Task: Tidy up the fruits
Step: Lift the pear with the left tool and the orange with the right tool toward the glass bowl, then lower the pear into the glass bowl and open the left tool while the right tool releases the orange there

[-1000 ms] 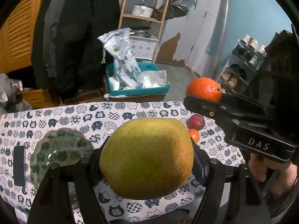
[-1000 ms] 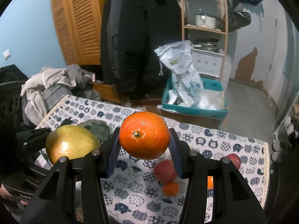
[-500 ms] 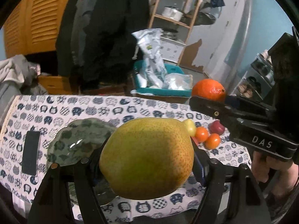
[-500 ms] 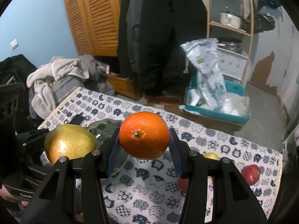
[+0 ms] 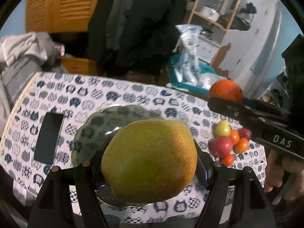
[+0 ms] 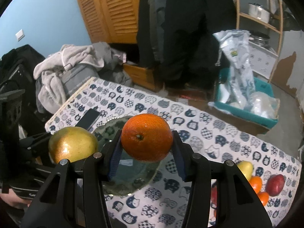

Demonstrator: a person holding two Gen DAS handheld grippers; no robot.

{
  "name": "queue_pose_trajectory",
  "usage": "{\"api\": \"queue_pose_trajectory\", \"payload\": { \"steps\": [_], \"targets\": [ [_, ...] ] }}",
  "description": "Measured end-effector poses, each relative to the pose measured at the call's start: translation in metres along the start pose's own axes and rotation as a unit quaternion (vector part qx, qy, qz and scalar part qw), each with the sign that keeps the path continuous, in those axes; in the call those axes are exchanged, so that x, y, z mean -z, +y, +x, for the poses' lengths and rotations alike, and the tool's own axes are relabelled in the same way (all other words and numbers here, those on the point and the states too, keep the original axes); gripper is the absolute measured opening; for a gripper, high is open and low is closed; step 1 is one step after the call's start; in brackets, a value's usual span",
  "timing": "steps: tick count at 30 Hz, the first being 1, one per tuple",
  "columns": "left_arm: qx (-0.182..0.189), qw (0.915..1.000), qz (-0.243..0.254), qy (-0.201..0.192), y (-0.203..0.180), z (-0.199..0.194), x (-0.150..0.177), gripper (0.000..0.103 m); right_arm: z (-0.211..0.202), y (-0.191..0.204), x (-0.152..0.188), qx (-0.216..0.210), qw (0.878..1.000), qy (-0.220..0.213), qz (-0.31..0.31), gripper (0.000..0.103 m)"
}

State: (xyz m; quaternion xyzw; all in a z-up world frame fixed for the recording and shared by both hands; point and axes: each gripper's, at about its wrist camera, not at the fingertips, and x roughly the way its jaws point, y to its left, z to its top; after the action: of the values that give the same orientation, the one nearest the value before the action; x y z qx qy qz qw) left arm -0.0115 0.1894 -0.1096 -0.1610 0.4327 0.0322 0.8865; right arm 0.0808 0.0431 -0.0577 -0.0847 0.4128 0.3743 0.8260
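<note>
Both tools carried sideways and lower (fruit in grip) — green plate (image 5: 98,127) now beneath them

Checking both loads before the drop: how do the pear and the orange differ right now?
The pear is yellow-green and speckled; the orange is bright orange with a dimpled skin. The pear is clearly the bigger fruit and spreads the left tongs wider than the orange spreads the right tongs. Shared: each is clamped between pads and held in the air above the green plate.
</note>
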Motion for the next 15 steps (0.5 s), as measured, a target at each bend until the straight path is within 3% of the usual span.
{"api": "queue_pose_trajectory", "payload": {
  "steps": [9, 15],
  "targets": [
    [-0.026, 0.9973, -0.041, 0.056, 0.042, 0.040, 0.014, 0.076, 0.060, 0.022, 0.002, -0.018, 0.998, 0.056, -0.009, 0.048],
    [-0.043, 0.9945, -0.043, 0.085, 0.050, 0.064, 0.024, 0.076, 0.098, 0.028, 0.018, -0.024, 0.994, 0.104, -0.012, 0.048]
  ]
}}
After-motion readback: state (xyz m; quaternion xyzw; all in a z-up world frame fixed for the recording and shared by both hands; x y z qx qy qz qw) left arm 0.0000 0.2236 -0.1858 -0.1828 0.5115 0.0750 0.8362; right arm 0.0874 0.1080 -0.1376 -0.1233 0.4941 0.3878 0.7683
